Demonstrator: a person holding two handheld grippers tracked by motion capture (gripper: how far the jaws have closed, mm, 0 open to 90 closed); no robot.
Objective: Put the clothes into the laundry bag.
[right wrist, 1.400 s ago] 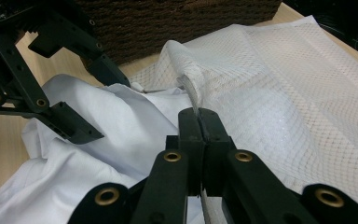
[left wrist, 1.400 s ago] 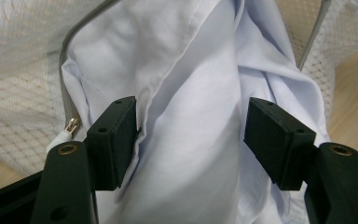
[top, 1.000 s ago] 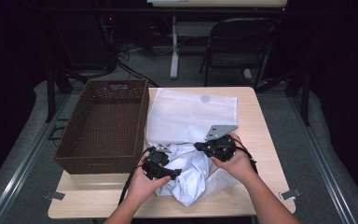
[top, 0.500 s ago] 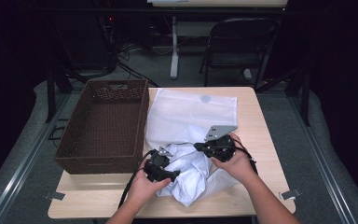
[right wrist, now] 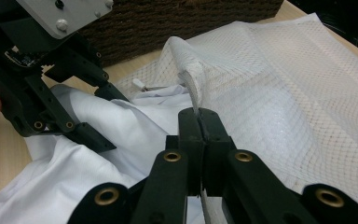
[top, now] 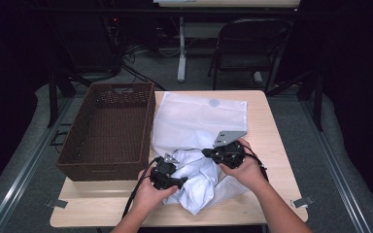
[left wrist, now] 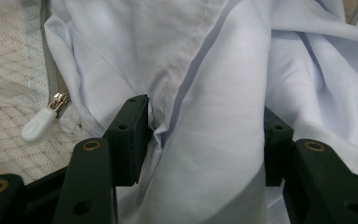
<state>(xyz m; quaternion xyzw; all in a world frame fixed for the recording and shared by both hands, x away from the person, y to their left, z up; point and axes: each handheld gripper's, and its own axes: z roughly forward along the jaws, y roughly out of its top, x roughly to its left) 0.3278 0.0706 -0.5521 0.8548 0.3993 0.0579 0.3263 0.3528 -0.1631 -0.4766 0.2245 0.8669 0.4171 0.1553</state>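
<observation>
Your left gripper sits low centre in the high view, black jaws about half spread and just been closing, with a thick fold of the white shirt bunched between them. In the left gripper view that fold is smooth woven cotton with a stitched seam running diagonally; both pads touch its sides, so you're holding the cloth. Shirt lies crumpled at the near centre of the table, half out of the mesh bag. Upper left of the left gripper view: grey zipper tape with a brass slider and a white plastic zipper pull, lying on open netting. Your right gripper, just right of centre in the high view, grey three-cornered plate on top, jaws fully together. In the right gripper view the gripper pinches the bag's thin hem, a strip of fine white net that stands up and curls over above the jaw tips; the other gripper shows at upper left of that view, resting on the shirt. Bag is flat, rectangular, honeycomb-textured, spreading toward the far side of the table, a pale wood top with rounded corners. Left of the bag: the brown basket, rectangular, woven plastic, perforated walls, handle slot at the far end. Beyond the table, a dark folding chair.
</observation>
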